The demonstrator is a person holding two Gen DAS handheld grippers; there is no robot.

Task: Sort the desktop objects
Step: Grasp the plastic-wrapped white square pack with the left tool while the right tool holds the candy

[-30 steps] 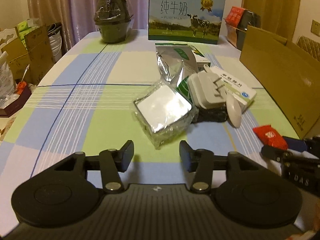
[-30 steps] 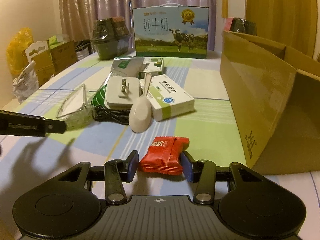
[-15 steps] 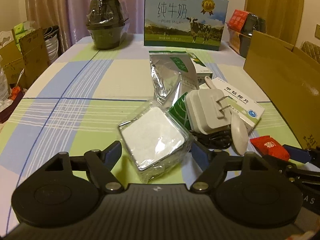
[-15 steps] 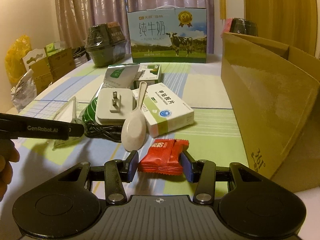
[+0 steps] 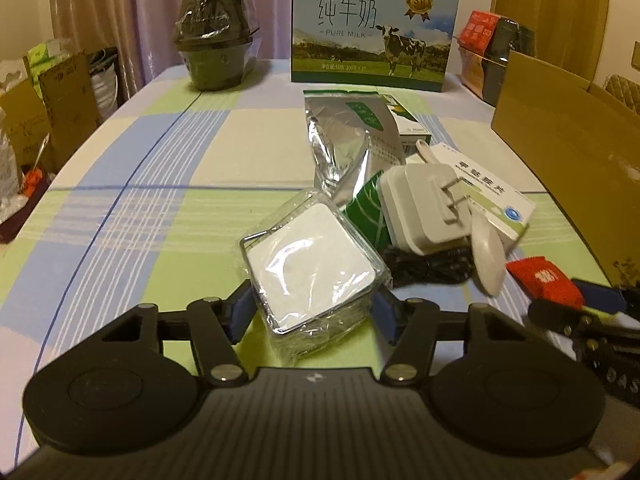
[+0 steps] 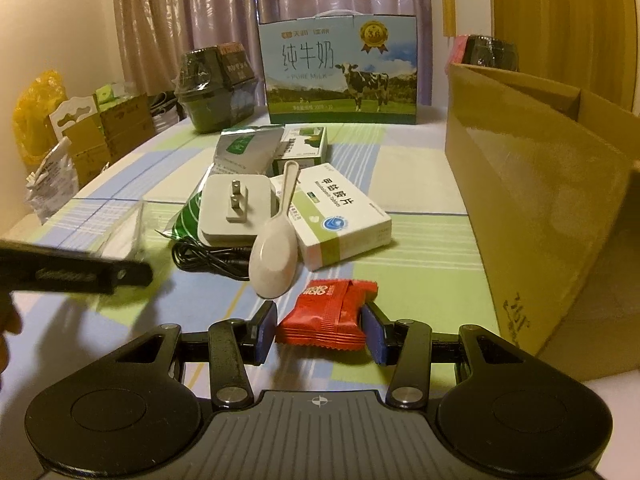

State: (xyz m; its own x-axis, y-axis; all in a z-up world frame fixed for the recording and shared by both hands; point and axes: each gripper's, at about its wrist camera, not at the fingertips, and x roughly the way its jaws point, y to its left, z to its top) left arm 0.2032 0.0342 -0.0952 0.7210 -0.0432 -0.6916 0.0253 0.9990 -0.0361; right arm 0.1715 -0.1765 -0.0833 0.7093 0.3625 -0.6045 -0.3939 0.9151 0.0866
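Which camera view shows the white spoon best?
The right wrist view: the white spoon shows whole, handle resting on the medicine box. In the left wrist view the charger hides most of its handle.

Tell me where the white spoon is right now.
In the right wrist view, the white spoon lies mid-table, its handle resting on the medicine box, beside the charger.

Both my wrist cameras sit low over the bench, looking forward along my fingers toward the milk carton; both share the white charger.
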